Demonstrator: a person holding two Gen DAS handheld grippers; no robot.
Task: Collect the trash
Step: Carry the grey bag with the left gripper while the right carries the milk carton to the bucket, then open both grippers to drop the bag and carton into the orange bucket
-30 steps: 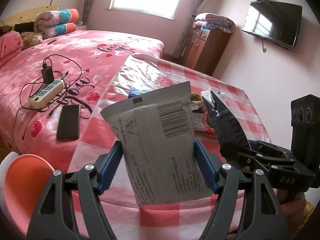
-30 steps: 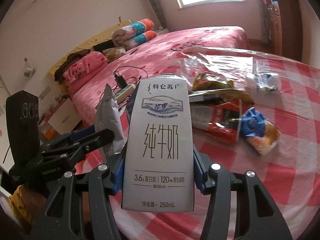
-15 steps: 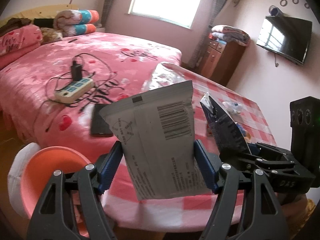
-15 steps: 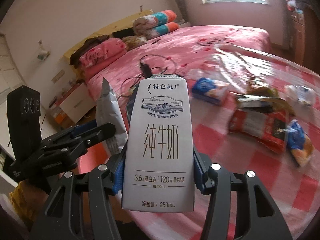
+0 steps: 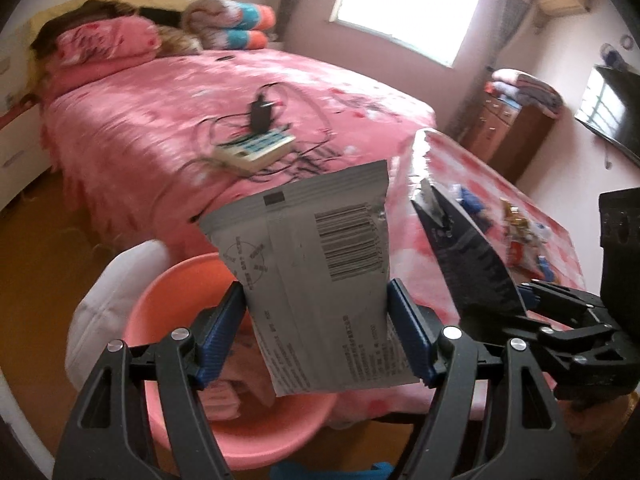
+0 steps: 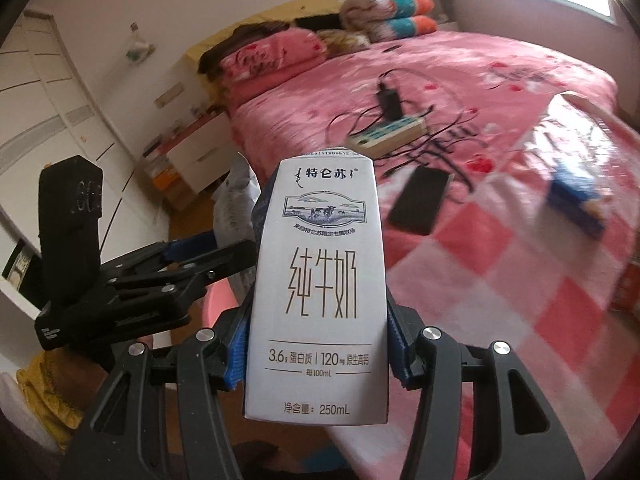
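Observation:
My left gripper (image 5: 316, 332) is shut on a grey snack wrapper (image 5: 320, 276) with a barcode, held over a pink plastic basin (image 5: 176, 312) on the floor that has some trash in it. My right gripper (image 6: 316, 340) is shut on a white 250 mL milk carton (image 6: 318, 292), held upright. The right gripper and its carton (image 5: 468, 256) show at the right of the left wrist view. The left gripper (image 6: 132, 280) with the wrapper (image 6: 234, 208) shows at the left of the right wrist view, and a sliver of the basin (image 6: 216, 304) behind the carton.
A table with a pink checked cloth (image 5: 452, 184) carries more wrappers (image 5: 520, 236) and a blue packet (image 6: 576, 200). The pink bed (image 5: 168, 120) holds a power strip (image 5: 256, 148) with cables and a black phone (image 6: 420, 200). A white cushion (image 5: 104, 292) lies beside the basin.
Both grippers have swung left, away from the table and toward the floor beside the bed. The pink basin has come under the left gripper. Both grips are unchanged.

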